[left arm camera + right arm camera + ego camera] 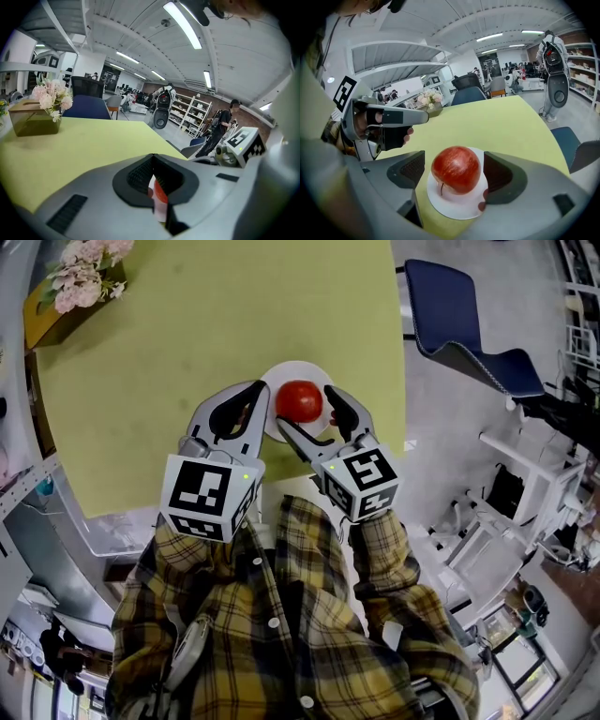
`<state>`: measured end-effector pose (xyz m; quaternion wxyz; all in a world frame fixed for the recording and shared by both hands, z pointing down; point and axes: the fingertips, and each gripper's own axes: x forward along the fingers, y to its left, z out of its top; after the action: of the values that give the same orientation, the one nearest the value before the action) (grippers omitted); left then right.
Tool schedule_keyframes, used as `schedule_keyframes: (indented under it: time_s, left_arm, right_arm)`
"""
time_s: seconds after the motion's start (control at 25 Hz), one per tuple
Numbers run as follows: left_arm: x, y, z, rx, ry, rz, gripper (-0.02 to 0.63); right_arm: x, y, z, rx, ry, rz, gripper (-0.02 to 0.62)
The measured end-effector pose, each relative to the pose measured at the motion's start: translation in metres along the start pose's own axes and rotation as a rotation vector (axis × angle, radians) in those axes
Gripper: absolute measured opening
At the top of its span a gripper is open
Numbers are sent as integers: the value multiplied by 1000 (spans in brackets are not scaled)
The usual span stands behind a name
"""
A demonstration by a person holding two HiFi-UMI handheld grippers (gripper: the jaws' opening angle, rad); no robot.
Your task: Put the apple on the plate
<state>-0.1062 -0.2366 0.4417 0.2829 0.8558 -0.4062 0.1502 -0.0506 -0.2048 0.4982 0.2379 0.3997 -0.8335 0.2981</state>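
Observation:
A red apple (pixel 299 401) rests on a small white plate (pixel 291 369) near the front edge of the yellow-green table (pixel 187 352). My right gripper (pixel 306 409) is open, one jaw on each side of the apple (pixel 456 169), with a gap showing on both sides. The plate (pixel 454 207) shows under the fruit. My left gripper (pixel 257 390) is shut with nothing in it, just left of the plate. In the left gripper view, a sliver of apple and plate shows through the closed pads of the left gripper (pixel 153 161).
A box of pink flowers (pixel 70 287) stands at the table's far left corner. A blue chair (pixel 459 320) sits off the table's right side. The table's front edge runs just in front of the person's checked sleeves (pixel 281 615).

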Motion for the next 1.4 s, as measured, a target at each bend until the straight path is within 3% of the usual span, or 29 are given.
schedule_keyframes:
  time_s: [0.44,0.72,0.96,1.4]
  left_arm:
    - [-17,-8,40,30,-75,-3,6]
    - [-36,-12,73,66,-137,4,6]
    - [-55,-26,96,88,-184,-2,6]
    - [-88,-59,125,171,-265,5,6]
  right_arm:
    - [-27,12,40,56,-60,10,364]
    - [-41,30,71,29,-115,19,336]
    - [-59,33,93,36,-172,-30,159]
    - [-105,61,153,-15,-320,-9,31]
